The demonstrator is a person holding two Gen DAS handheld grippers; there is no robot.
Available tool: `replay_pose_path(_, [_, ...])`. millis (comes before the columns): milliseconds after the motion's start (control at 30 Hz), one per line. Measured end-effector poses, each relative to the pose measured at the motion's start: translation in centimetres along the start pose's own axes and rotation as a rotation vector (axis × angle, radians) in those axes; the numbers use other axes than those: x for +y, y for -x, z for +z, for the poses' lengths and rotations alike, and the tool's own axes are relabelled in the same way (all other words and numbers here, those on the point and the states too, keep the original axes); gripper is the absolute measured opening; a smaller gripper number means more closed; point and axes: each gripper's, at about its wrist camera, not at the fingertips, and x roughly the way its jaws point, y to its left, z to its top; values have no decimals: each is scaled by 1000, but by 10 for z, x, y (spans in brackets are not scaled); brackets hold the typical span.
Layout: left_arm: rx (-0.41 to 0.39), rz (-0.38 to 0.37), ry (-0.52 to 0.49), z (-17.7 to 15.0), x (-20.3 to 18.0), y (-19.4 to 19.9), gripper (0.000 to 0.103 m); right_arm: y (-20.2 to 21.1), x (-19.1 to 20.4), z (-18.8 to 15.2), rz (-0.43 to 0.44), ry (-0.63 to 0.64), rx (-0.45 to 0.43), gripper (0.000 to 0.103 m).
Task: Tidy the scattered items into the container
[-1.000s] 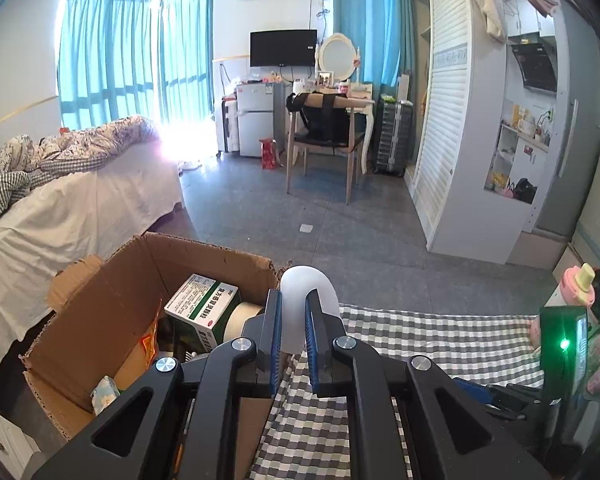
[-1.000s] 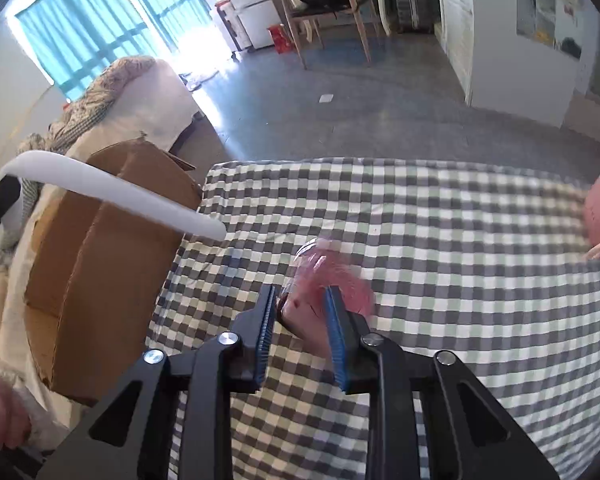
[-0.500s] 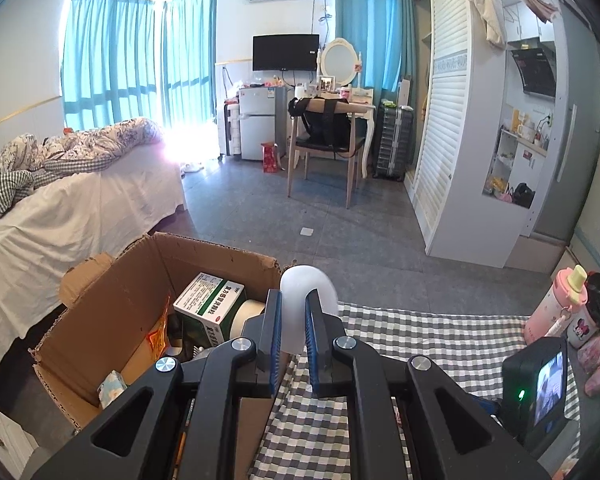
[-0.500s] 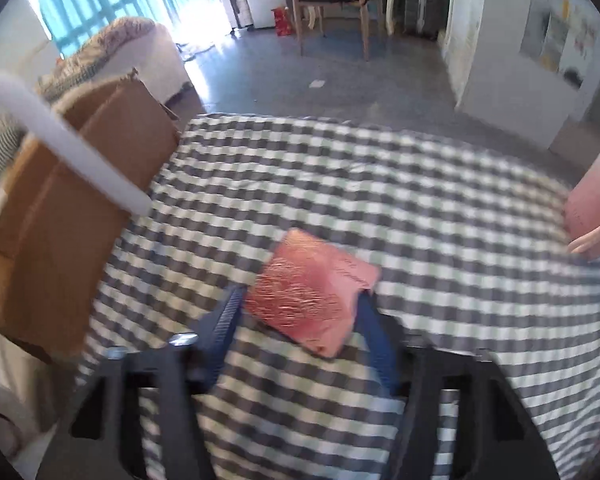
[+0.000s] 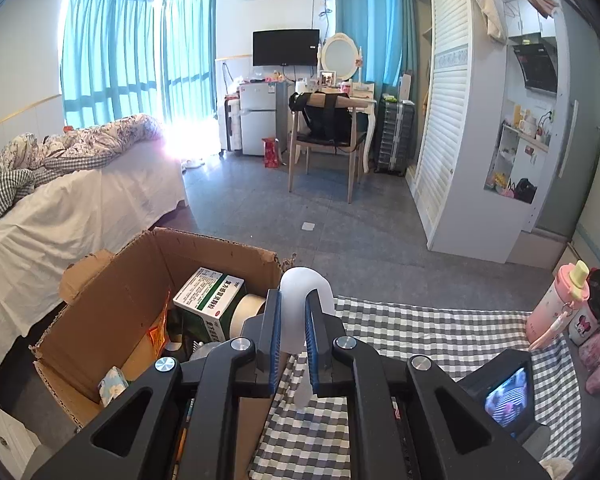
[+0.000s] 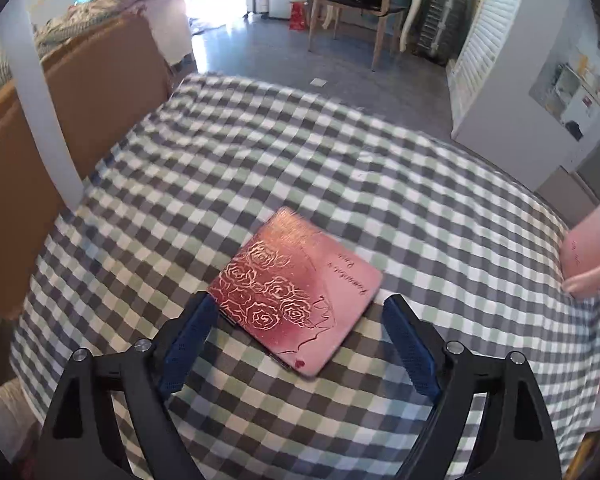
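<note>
My left gripper [image 5: 291, 316] is shut on a white plastic shoehorn [image 5: 305, 292], held over the table edge beside the open cardboard box [image 5: 112, 300]. The box holds a green-and-white medicine carton [image 5: 210, 300], a tape roll [image 5: 250, 310] and other items. The shoehorn also shows in the right wrist view [image 6: 40, 100] in front of the box [image 6: 100, 92]. My right gripper [image 6: 298, 326] is open, its fingers on either side of a pink rose-patterned wallet [image 6: 296, 292] that lies flat on the checked tablecloth [image 6: 300, 160].
A pink bottle [image 5: 560, 304] and small pink items stand at the table's right end. The other gripper's screen [image 5: 504, 392] shows low at right. A bed [image 5: 60, 208] is left of the box; a chair [image 5: 328, 136] and wardrobe [image 5: 448, 140] stand beyond.
My right gripper has opened and let go of the pink wallet, which now lies flat on the cloth. My left gripper has risen slightly, still holding the shoehorn.
</note>
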Motion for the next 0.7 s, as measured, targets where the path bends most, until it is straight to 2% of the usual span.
replay_pose_path(267, [8,-4,-2,0,0,-3,11,-13,-10,6,52,11,-27,95])
replay_pose_path(367, [15,-6,-3,-1,1,-3,11,-13,-9,7,50,9,-23,92])
replay_pose_path(433, [13,-5,-4,-1,2,-2,11,-10,-9,8,55,-4,-21,85])
replay_pose_path(700, [13,-7,-5,-1,2,-3,11,11,-22,-4,148,-122,-28,78])
